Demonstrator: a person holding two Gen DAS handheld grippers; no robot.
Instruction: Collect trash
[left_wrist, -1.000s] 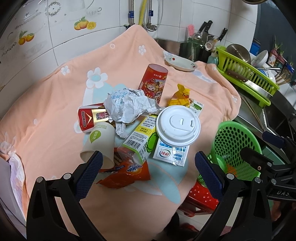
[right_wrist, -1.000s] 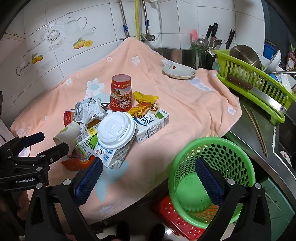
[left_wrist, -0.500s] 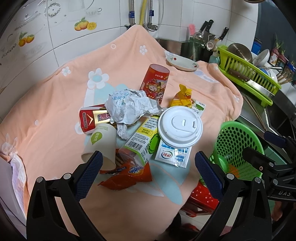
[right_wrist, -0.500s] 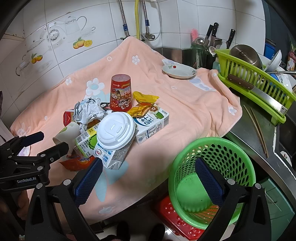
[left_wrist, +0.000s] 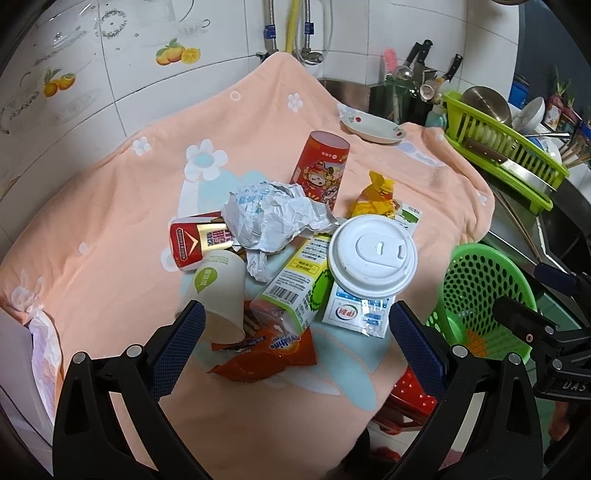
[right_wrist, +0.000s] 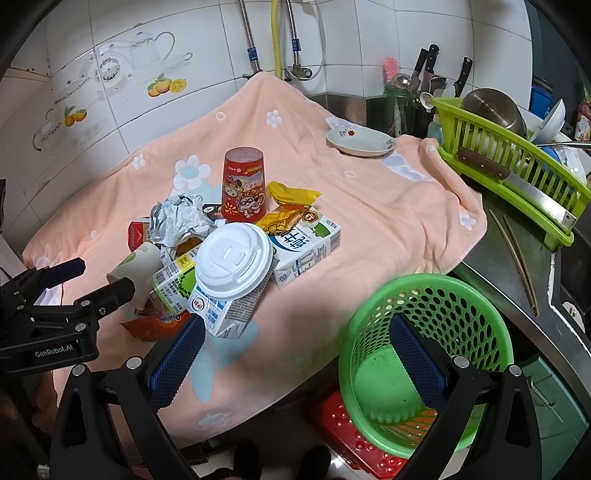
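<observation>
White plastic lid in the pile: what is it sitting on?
The white lid rests on a blue-and-white milk carton, overlapping the green-labelled carton to its left and the larger carton to its right. What lies directly beneath its centre is covered.

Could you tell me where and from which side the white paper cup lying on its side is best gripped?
Probably across its open rim. The white paper cup lies tipped with its mouth toward the open left gripper, which already sits just before it. Coming in low from the near side, one finger inside the mouth and one outside, avoids the crumpled wrapper behind it.
</observation>
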